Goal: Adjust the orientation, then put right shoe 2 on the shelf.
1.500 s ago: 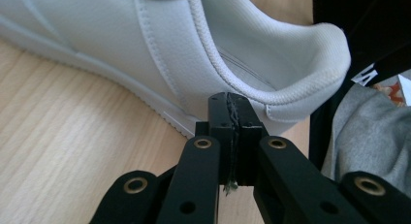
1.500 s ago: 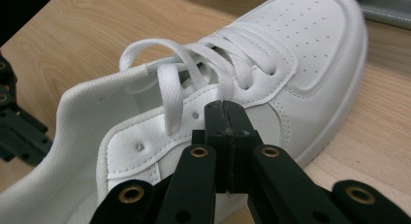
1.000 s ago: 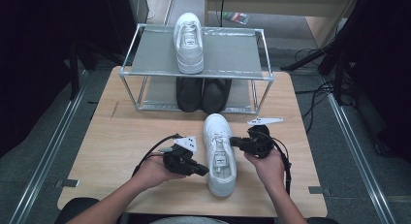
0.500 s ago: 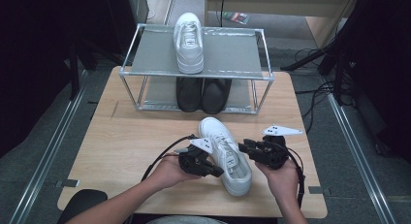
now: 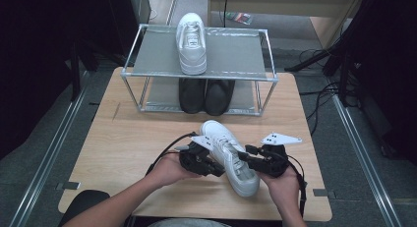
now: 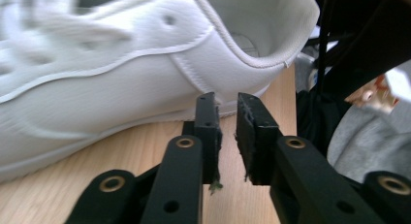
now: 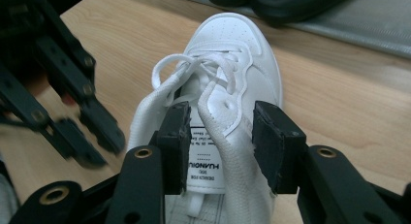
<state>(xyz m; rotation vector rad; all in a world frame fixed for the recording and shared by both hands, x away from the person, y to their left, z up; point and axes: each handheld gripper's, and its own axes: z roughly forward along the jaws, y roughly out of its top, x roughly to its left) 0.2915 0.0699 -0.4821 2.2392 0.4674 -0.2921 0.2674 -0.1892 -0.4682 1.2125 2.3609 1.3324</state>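
A white sneaker (image 5: 229, 156) lies on the wooden table (image 5: 123, 143), toe towards the rack and heel angled to the near right. My left gripper (image 5: 219, 170) is at its left side near the heel. In the left gripper view its jaws (image 6: 227, 106) have just been opening; a narrow gap shows with nothing in it, just in front of the sneaker's heel side (image 6: 121, 73). My right gripper (image 5: 245, 158) is at the sneaker's right side. Its jaws (image 7: 220, 118) have just been opening too and stand wide on either side of the sneaker's lace flap (image 7: 225, 107), pads clear of it.
A metal rack (image 5: 147, 74) stands at the table's far side with a second white sneaker (image 5: 192, 38) on its top shelf and a pair of black shoes (image 5: 205, 95) below. Cables trail from both grippers. The table's near edge is close behind both hands.
The sneaker's heel has swung to the right, so it now lies at an angle. The right hand has shifted right. Both grippers' jaws have parted.
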